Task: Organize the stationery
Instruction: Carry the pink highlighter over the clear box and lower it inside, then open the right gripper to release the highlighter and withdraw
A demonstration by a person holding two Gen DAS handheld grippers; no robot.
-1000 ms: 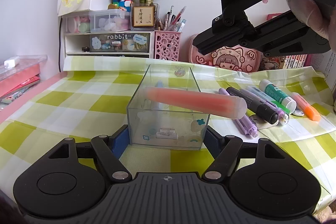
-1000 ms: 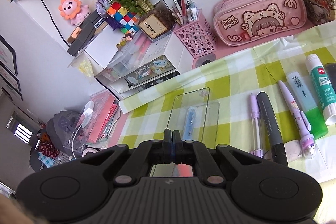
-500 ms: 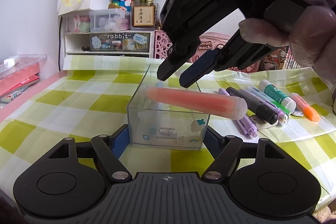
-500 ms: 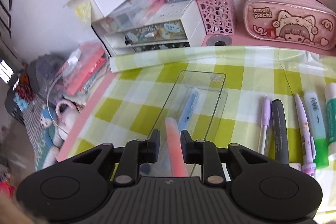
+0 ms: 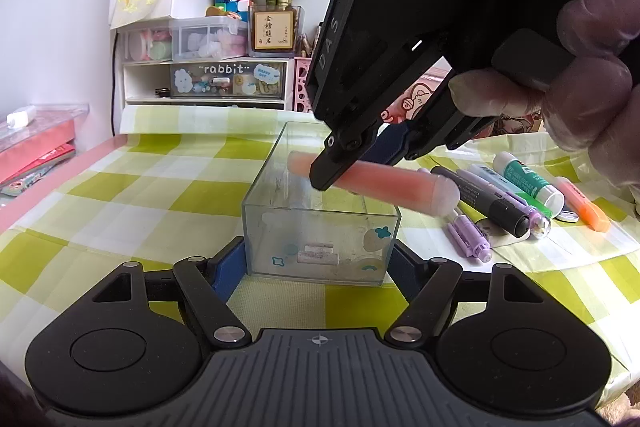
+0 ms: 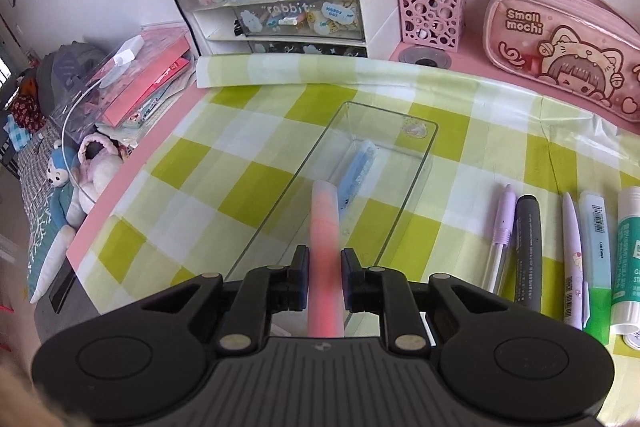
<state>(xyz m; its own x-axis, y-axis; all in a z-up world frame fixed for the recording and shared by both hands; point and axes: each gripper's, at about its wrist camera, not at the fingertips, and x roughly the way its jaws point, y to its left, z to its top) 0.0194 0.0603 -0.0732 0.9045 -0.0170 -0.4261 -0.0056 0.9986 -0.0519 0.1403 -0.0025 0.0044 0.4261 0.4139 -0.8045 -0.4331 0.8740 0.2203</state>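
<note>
A clear plastic box (image 5: 320, 227) stands on the green checked cloth, and my left gripper (image 5: 320, 261) is shut on its near end, one blue pad on each side wall. An orange highlighter (image 5: 400, 183) lies slanted across the box's rim, its pale cap sticking out to the right. My right gripper (image 5: 356, 163) reaches down over it from the upper right. In the right wrist view the orange highlighter (image 6: 325, 219) runs between the two pads of the right gripper (image 6: 325, 267), whose jaws are closing and touch it on both sides. A light blue pen (image 6: 358, 167) lies inside the box (image 6: 384, 111).
Right of the box lie several pens (image 5: 500, 203), a glue stick (image 5: 528, 183) and a small orange highlighter (image 5: 584, 203). At the back stand a drawer unit (image 6: 296, 15), a pink pen holder (image 6: 430, 7) and a pink pencil case (image 6: 560, 43).
My right gripper came down from the upper right onto the box, rolled, opened and closed around the orange highlighter. The left gripper and the box stayed where they were.
</note>
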